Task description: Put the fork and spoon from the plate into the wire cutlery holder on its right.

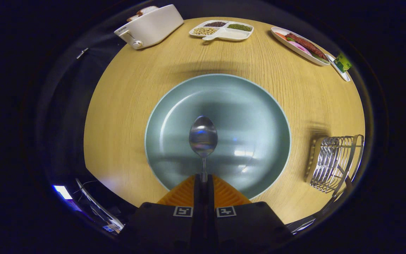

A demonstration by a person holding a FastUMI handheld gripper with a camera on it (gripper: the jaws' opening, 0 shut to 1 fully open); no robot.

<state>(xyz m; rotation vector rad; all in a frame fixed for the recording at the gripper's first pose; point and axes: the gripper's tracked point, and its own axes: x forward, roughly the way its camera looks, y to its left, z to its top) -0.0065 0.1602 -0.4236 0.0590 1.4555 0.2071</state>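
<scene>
Above a round wooden table (125,91), the gripper (203,181) is clamped on the thin handle of a spoon (203,135), whose bowl juts forward over an otherwise empty grey-green plate (259,113). The wire cutlery holder (331,164) stands to the right of the plate, apart from it. At the far edge sit a toaster (150,26) and two food trays. With so little handle pinched, the spoon might pivot or slip during the swing right, or catch the holder's wires.

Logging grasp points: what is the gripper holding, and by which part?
The gripper is shut on the shiny metal spoon, gripping its thin handle, bowl pointing ahead over the round grey-green plate.
</scene>
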